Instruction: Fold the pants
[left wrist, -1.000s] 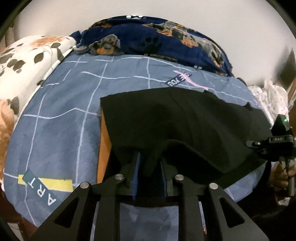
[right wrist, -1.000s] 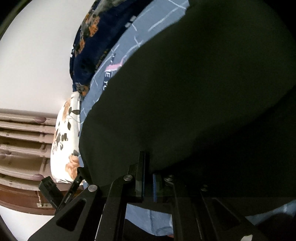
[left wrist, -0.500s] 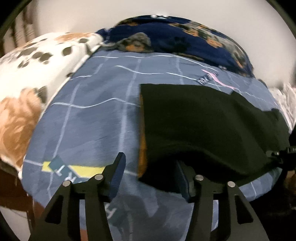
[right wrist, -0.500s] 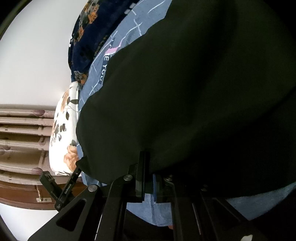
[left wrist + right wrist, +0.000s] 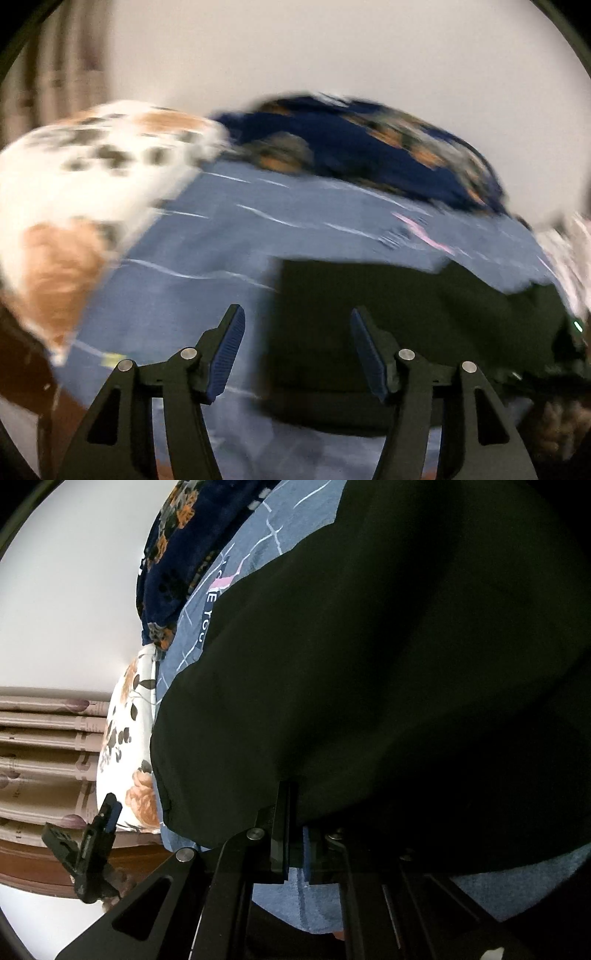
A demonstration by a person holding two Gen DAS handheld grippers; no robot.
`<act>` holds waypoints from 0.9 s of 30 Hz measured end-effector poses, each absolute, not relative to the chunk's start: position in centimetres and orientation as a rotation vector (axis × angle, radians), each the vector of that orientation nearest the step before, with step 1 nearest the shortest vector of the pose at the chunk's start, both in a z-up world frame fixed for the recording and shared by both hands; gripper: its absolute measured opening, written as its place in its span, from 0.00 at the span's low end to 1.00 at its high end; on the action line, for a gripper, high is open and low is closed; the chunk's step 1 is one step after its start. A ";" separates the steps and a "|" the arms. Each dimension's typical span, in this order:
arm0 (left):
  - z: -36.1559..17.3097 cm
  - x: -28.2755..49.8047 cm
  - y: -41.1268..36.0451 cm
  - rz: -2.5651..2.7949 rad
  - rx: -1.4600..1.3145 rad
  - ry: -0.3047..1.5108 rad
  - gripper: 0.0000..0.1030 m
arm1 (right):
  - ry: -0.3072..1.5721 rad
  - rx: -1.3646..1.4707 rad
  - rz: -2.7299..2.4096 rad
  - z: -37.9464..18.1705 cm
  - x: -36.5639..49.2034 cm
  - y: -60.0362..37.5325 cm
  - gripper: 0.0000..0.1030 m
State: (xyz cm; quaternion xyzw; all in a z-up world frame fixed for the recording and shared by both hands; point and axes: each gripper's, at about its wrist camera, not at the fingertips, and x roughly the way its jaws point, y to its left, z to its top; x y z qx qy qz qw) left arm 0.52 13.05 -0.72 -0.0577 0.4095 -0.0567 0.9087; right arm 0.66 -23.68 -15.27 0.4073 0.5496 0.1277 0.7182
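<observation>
The black pants (image 5: pixel 406 317) lie folded on the blue bedspread (image 5: pixel 207 266); the left wrist view is blurred. My left gripper (image 5: pixel 297 350) is open and empty, lifted back from the pants' near left corner. In the right wrist view the pants (image 5: pixel 369 657) fill most of the frame. My right gripper (image 5: pixel 295 838) is shut on the near edge of the pants. The left gripper also shows at the lower left of the right wrist view (image 5: pixel 88 853).
A white floral pillow (image 5: pixel 74 192) lies at the left. A navy dog-print blanket (image 5: pixel 369 147) lies at the far edge by the white wall. The bed's near edge runs just under the grippers. A brown wooden frame (image 5: pixel 37 864) is at the left.
My left gripper let go of the pants' edge, opened wide and pulled back and up to the left. My right gripper stays shut on the pants, which lie flatter.
</observation>
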 end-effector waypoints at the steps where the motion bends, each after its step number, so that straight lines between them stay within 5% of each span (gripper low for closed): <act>1: -1.4 0.8 11.5 -0.175 -0.110 0.872 0.58 | 1.214 0.901 0.283 -15.3 0.7 -23.6 0.05; 8: -8.7 1.3 3.9 -0.349 -0.035 1.106 0.53 | 1.194 0.891 0.310 -15.2 0.6 -23.8 0.07; 21: -9.1 0.5 3.3 -0.310 0.041 1.097 0.53 | 0.994 1.043 0.288 -15.0 3.5 -36.1 0.14; 25: -9.2 0.6 3.6 -0.307 0.021 1.106 0.53 | 0.828 1.262 0.195 -14.8 3.1 -44.6 0.36; 27: -9.2 0.6 3.5 -0.306 0.027 1.106 0.53 | 0.782 1.244 0.139 -14.3 3.0 -47.7 0.37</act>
